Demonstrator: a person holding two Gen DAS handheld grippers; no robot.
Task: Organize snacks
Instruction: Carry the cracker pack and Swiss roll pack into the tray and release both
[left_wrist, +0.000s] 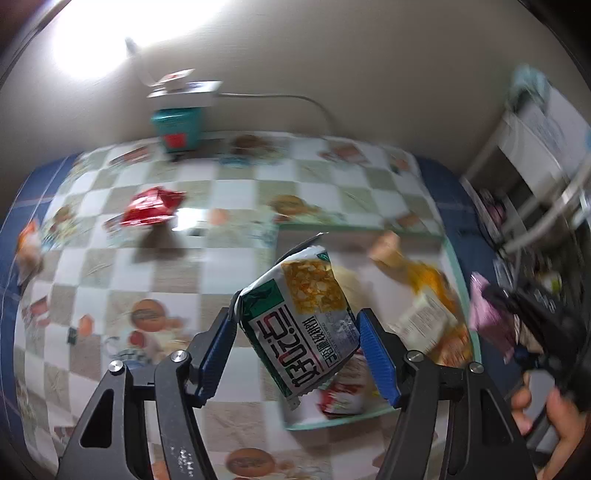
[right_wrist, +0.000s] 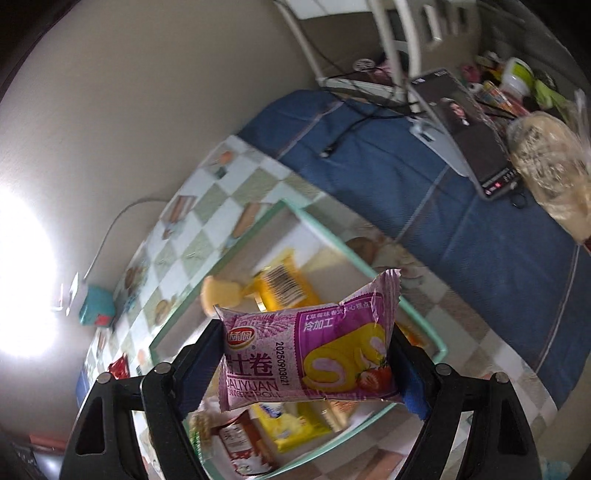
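My left gripper (left_wrist: 295, 317) is shut on a green-and-white snack pack (left_wrist: 295, 332), held tilted in the air over the near-left part of a mint-rimmed clear tray (left_wrist: 358, 229). My right gripper (right_wrist: 306, 332) is shut on a pink Swiss-roll pack (right_wrist: 306, 358), held flat above the same tray (right_wrist: 332, 236). In the left wrist view the right gripper (left_wrist: 517, 306) with its pink pack (left_wrist: 484, 314) appears at the far right, a hand (left_wrist: 554, 417) below it. Several packs lie in the tray, among them a yellow one (right_wrist: 284, 284) and a red-and-white one (right_wrist: 240, 443).
A red pack (left_wrist: 151, 206) and an orange pack (left_wrist: 29, 243) lie on the checkered tablecloth left of the tray. A teal box (left_wrist: 177, 129) stands against the wall. On the blue cloth (right_wrist: 443, 206) to the right stand a propped screen (right_wrist: 461, 129) and a bag of bread (right_wrist: 546, 158).
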